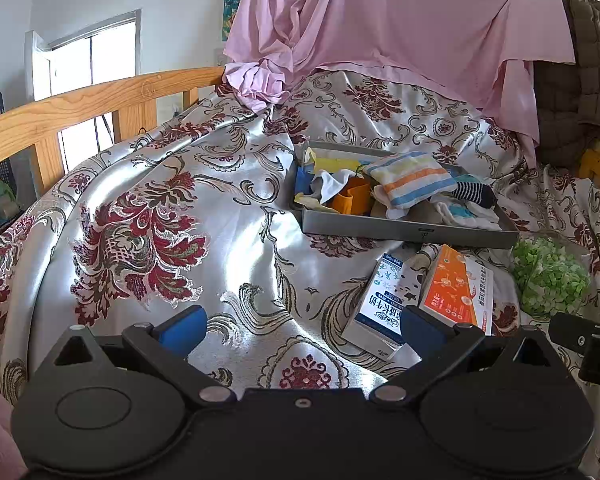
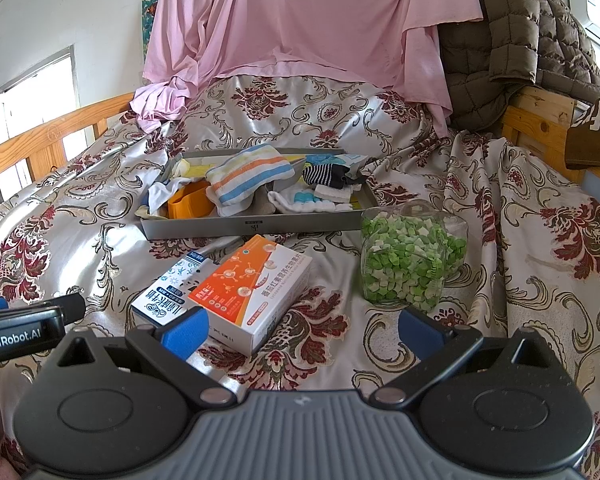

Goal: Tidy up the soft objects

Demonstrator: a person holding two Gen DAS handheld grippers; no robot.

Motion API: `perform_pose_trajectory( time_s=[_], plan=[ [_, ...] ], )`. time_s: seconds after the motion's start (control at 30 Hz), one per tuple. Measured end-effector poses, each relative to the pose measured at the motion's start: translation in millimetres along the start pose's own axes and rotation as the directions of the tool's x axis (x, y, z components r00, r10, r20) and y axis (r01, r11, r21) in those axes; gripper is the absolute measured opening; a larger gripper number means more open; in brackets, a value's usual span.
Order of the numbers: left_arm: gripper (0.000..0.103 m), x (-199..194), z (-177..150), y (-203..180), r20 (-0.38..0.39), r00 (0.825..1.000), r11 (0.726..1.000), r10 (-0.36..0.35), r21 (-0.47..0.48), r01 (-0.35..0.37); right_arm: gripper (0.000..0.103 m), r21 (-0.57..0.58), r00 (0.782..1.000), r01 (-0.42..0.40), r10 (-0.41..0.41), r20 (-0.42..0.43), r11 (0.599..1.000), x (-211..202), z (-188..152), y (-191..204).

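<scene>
- Satin, silver-grey with dark red flowers, covers the bed (image 2: 500, 184); every place below is given from the grey tray (image 2: 256, 226) that lies on it.
- Left of the tray, well apart, the left tongs (image 1: 302, 330) hang over bare bedspread, blue pads spread wide with nothing between them. I judge them to be waiting, not reaching.
- Inside the tray sit the soft objects. At its left end a white cloth (image 2: 164, 194) lies beside an orange plastic piece (image 2: 190, 204); over the middle lies the striped towel (image 2: 248, 178), folded; towards the right end lie dark striped socks (image 2: 326, 174) and small white pads (image 2: 332, 192). The pile looks loose, so sorting seems unfinished.
- In front of the tray, near its front wall, two cartons lie flat: a blue-and-white milk box (image 2: 166, 298) with an orange-and-white box (image 2: 256, 292) resting partly on it. Being stiff, they probably stay out of the tray.
- Just beside the tray's right front corner stands a clear bag of green and white bits (image 2: 410, 258), upright.
- In front of the tray, behind the cartons, the right tongs (image 2: 302, 330) hover wide open and empty, pointed at the tray, probably for a pick there.
</scene>
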State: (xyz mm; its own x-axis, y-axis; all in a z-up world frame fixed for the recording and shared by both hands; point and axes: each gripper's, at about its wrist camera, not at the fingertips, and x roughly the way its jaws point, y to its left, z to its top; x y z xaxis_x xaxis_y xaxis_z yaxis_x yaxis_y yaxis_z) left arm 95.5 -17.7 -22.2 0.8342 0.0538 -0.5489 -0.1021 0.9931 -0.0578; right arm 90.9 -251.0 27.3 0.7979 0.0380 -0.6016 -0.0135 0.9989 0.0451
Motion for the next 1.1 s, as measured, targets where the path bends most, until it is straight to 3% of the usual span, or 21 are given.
perform_pose_trajectory(
  time_s=[1.1],
  plan=[
    [0.102, -6.2, 1.4, -3.0, 0.022, 1.000, 1.000, -0.009, 0.020, 0.009, 0.103, 0.000, 1.000, 0.001, -0.001, -0.002, 1.000, 0.0, 0.6, 0.3]
  ],
)
